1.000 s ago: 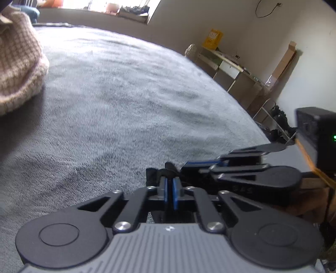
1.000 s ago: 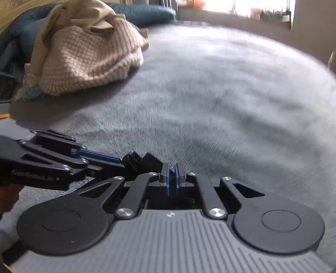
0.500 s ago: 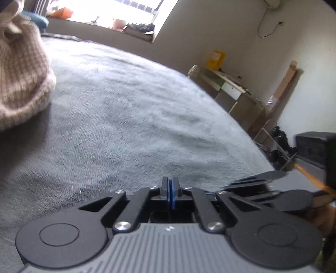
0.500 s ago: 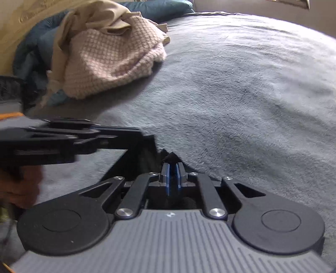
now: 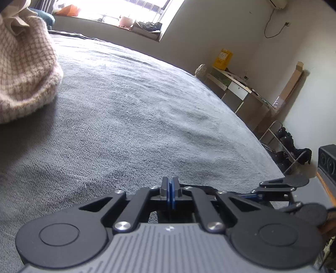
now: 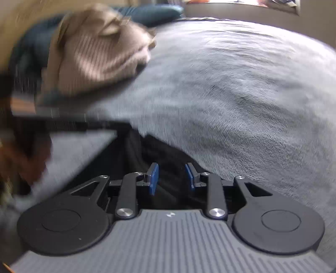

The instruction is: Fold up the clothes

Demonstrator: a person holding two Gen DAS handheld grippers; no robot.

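**Left wrist view: L pads shut, R jaws opening over dark cloth at bed edge**

Left wrist view first. The left hand-held gripper (image 5: 170,190) has its blue pads pressed flat together w/ nothing visible between them, low over the near edge of the bed (image 5: 134,109), which wears a grey fuzzy cover. A knit sweater (image 5: 23,71), pink-beige check, sits bunched at far left on the bed, well apart from the pads. The right hand-held gripper (image 5: 281,189) pokes in from the right, just beside the left one; from here can't tell how wide it stands. Beyond the bed: a window (image 5: 130,10) w/ bright light, a desk (image 5: 237,88) by the wall, a yellow box (image 5: 223,56) on it.

Right wrist view is blurred. Here the right hand-held gripper (image 6: 171,178) has its jaws opening, blue pads clearly apart. A dark cloth (image 6: 151,155) lies under and between them at the bed's near edge; pads don't look to press on it. The sweater (image 6: 98,52) is up at top left in a pile w/ a tan garment and sth dark blue behind. A black smear crosses from the left, prob. the other gripper, too blurred to tell.
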